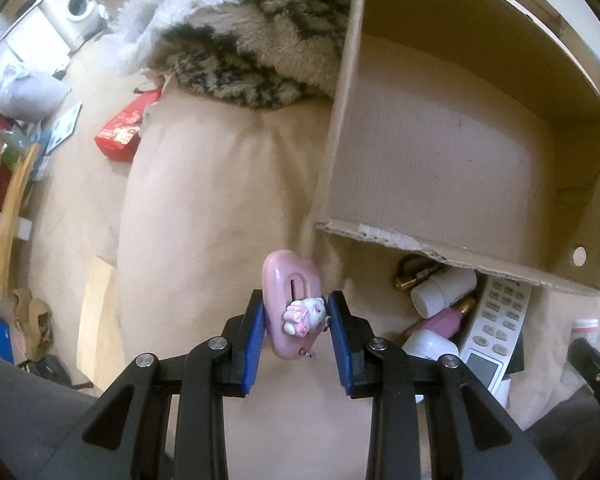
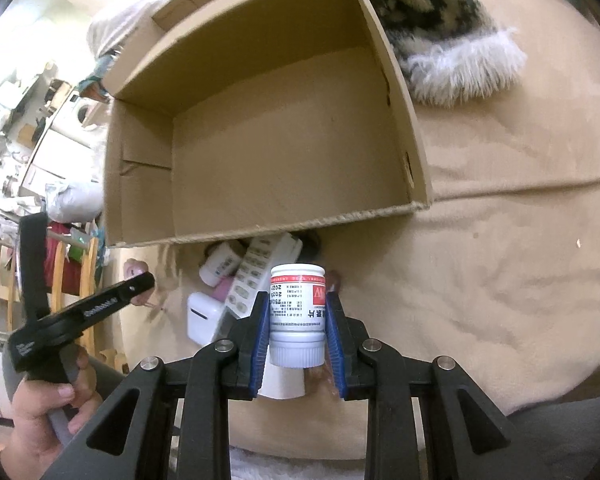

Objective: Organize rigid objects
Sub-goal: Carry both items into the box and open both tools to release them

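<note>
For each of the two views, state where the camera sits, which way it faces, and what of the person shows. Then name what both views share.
Left wrist: rides the left gripper, facing steeply down at a pink case clamped in its blue pads; no hand shows.
Right wrist: rides the right gripper, facing down at a white medicine bottle it grips; the person's left hand shows lower left.
Shared: the open cardboard box, the white remote, the beige cover.

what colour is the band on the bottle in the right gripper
Red, across the white medicine bottle's label; clearest in the right wrist view.
</note>
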Tool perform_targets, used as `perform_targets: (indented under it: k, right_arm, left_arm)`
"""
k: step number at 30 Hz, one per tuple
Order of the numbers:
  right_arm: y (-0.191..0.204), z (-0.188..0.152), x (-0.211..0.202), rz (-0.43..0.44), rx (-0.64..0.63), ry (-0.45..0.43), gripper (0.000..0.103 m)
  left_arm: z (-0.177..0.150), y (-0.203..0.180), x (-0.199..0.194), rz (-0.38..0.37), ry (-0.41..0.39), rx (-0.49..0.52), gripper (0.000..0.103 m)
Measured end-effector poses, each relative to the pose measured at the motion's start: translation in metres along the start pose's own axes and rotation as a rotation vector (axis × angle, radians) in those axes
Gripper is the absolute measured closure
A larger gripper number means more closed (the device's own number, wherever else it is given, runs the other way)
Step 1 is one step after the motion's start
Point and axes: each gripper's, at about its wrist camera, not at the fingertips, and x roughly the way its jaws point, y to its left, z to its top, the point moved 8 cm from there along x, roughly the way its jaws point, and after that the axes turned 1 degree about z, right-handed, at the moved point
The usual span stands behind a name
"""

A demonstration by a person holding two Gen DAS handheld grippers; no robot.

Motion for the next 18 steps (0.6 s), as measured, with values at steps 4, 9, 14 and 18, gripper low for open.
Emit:
perform_targets:
  k: [4,9,14,18]
  right_arm:
    - [0.012,0.005,-0.003,0.008,-0.021,-0.037,0.075]
    - [0.027,0.015,-0.022,0.032,-0.073,-0.109,0.075]
    - [0.031,0.024,-0.032,0.022,-0.102,-0.163,0.075]
    - [0.033,0.036,-0.037,0.015,-0.117,-0.189,0.075]
  left_arm:
    - [0.0,0.004,-0.016,0.004,-0.033,0.012,0.075]
    - [-0.001,0.001,-0.047,0.004,-0.085,0.024,0.075]
    - [0.005,-0.002,-0.088,0.004,-0.199,0.048,0.075]
    - [0.021,-0.006,-0.118,0.005,-0.28,0.068,0.075]
